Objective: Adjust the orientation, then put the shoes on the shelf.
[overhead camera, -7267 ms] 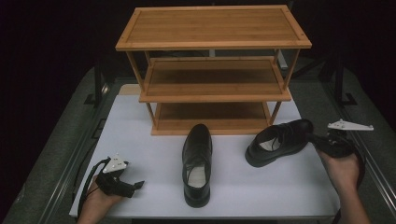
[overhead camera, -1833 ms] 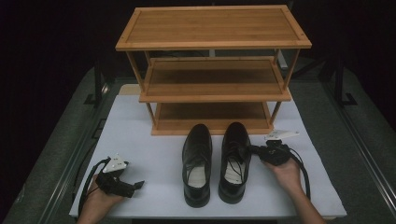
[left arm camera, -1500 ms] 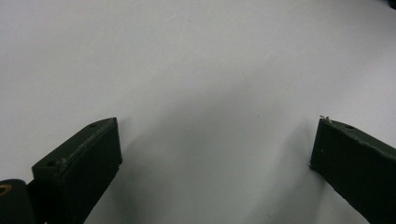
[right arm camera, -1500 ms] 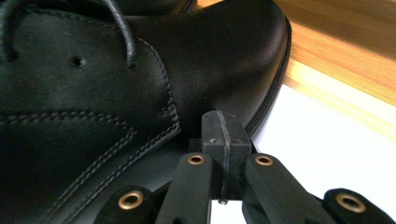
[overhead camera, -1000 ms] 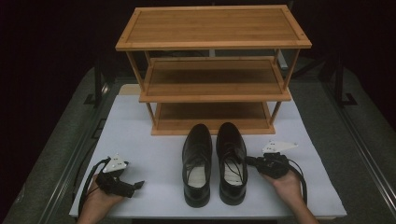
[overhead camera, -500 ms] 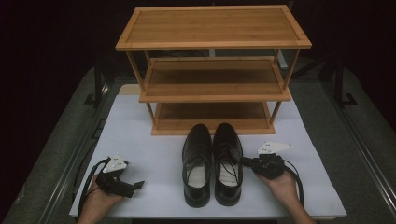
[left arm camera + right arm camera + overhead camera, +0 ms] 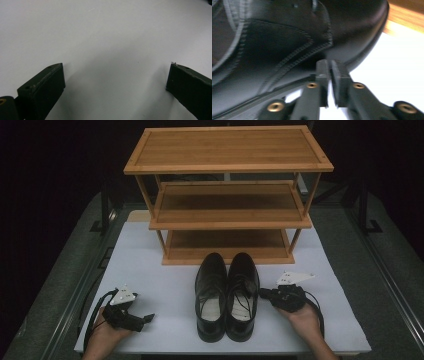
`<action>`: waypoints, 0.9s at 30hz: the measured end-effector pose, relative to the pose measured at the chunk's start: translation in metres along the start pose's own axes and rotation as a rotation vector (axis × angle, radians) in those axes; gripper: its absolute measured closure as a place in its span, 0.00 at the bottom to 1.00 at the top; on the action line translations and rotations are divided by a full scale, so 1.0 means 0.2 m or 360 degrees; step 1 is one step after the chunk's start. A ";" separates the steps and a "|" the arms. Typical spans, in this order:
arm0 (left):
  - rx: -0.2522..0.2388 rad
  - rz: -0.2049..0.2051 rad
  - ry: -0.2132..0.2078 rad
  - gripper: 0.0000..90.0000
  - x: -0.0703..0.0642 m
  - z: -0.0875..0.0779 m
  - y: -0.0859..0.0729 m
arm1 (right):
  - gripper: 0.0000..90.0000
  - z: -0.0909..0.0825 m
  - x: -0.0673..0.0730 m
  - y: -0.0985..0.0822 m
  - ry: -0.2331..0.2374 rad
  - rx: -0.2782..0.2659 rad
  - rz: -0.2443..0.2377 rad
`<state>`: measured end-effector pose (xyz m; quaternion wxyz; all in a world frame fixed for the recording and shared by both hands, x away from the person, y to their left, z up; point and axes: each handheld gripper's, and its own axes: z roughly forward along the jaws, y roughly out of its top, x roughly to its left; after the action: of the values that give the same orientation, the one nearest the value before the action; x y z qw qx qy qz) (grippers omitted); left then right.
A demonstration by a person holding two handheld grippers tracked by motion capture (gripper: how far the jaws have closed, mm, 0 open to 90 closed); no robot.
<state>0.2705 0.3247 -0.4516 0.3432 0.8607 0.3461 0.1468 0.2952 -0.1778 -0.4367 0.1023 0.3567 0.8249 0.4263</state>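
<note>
Two black dress shoes stand side by side on the white table (image 7: 150, 270), just in front of the wooden shoe rack (image 7: 227, 195).

Measured from the rack, the left shoe (image 7: 211, 295) and the right shoe (image 7: 242, 295) touch along their inner sides, toes pointing at the rack's bottom shelf and heels toward the person. The right gripper (image 7: 264, 293) lies just right of the right shoe, below the rack's right front leg, its jaws pressed together with nothing between them and their tips against the shoe's outer side (image 7: 287, 50). The left gripper (image 7: 148, 318) rests well left of the shoes, off the rack's left front corner, jaws spread wide over bare table (image 7: 112, 50), holding nothing.
</note>
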 end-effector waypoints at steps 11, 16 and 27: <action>-0.0060 -0.0048 -0.0046 0.01 0.00 -0.02 0.03 | 0.62 -0.08 -0.03 0.03 -0.0063 -0.0044 0.0069; -0.0128 -0.0083 -0.0067 0.09 -0.05 -0.06 0.12 | 0.57 -0.12 -0.02 0.07 -0.0065 -0.0063 0.0069; -0.0292 -0.0042 -0.0230 0.40 -0.18 -0.10 0.44 | 0.55 -0.22 0.04 0.17 0.0016 -0.0191 0.0064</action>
<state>0.2792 0.2638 -0.3761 0.4466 0.8293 0.3170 0.1108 0.2856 -0.1863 -0.3829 0.1107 0.3644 0.7910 0.4789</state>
